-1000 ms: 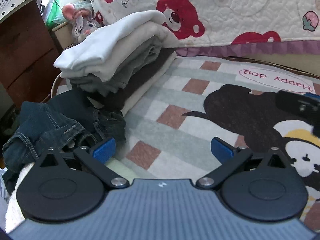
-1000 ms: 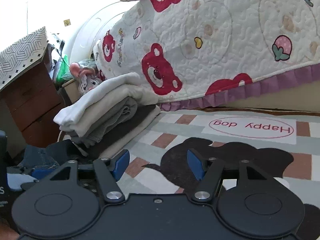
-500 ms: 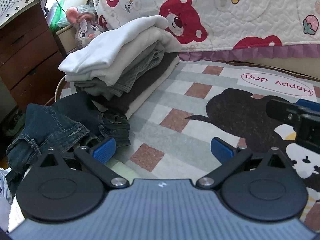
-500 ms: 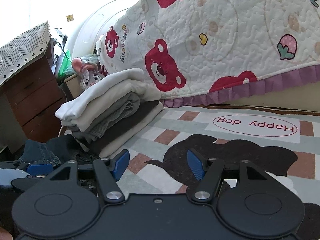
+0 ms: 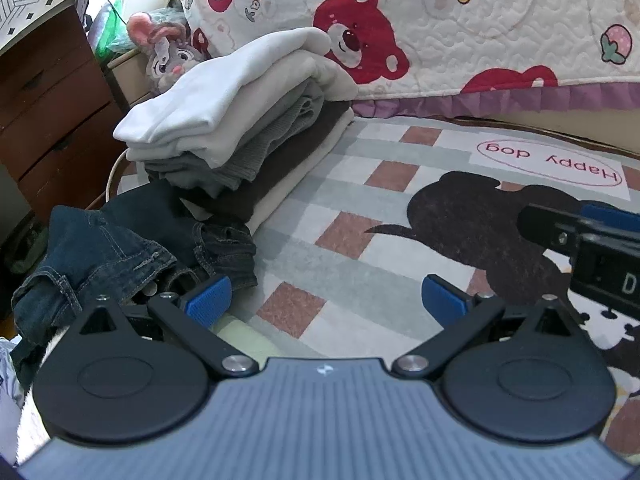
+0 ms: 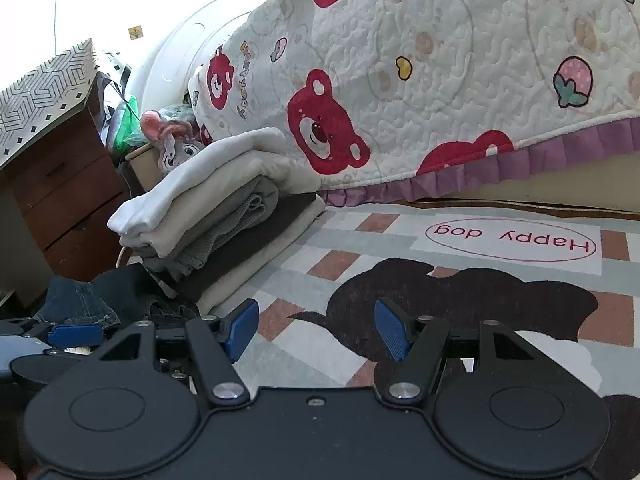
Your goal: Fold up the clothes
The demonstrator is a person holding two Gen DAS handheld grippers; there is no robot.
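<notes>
A stack of folded clothes [image 5: 240, 128] in white, cream, grey and dark brown sits on the checked rug by the bed, also in the right wrist view [image 6: 208, 208]. Crumpled dark blue jeans [image 5: 108, 252] lie in front of the stack, left of my left gripper [image 5: 326, 300]. That gripper hangs open over the rug with nothing between its blue pads. My right gripper [image 6: 316, 326] is open too, empty, above the rug's dark dog figure. The jeans [image 6: 80, 300] show at the lower left of the right wrist view.
The checked "Happy dog" rug [image 5: 360, 208] covers the floor. A bear-print quilt [image 6: 400, 80] hangs off the bed behind. A wooden drawer unit [image 5: 44, 112] stands at the left, a plush toy [image 5: 168, 52] beside it. The other gripper's body [image 5: 592, 248] crosses the left wrist view's right edge.
Both grippers have pulled back and shifted slightly, so the stack and jeans sit further right in view. The right gripper has come further into the left wrist view. Both stayed open.
</notes>
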